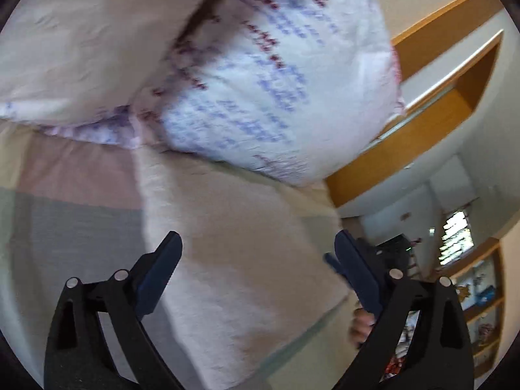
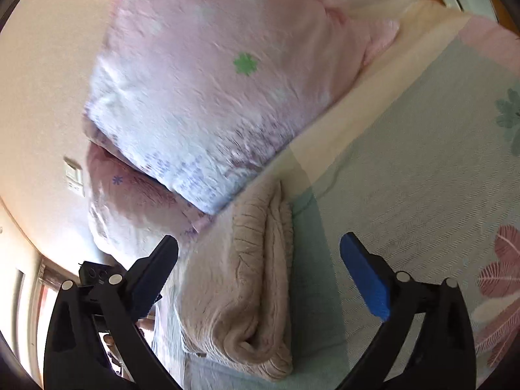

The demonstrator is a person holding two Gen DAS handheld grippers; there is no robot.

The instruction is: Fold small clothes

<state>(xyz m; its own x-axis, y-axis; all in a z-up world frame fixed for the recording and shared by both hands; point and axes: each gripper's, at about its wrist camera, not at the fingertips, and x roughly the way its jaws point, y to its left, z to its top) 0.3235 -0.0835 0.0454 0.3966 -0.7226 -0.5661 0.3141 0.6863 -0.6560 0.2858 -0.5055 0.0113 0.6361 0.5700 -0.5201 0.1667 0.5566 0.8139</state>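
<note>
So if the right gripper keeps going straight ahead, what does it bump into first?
Probably the folded beige garment. It lies on the bed sheet, partly between the open jaws of the right gripper and a bit left of centre. Beyond it sits a pink pillow. Depth is hard to judge.

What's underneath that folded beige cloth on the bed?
The folded beige cloth lies on the pastel patterned bedsheet, with a pillow beyond its far end. Whatever lies directly beneath the cloth is covered.

The left tongs (image 1: 256,260) stand spread wide, gripping nothing. The right tongs (image 2: 260,260) are likewise spread and hold nothing.
</note>
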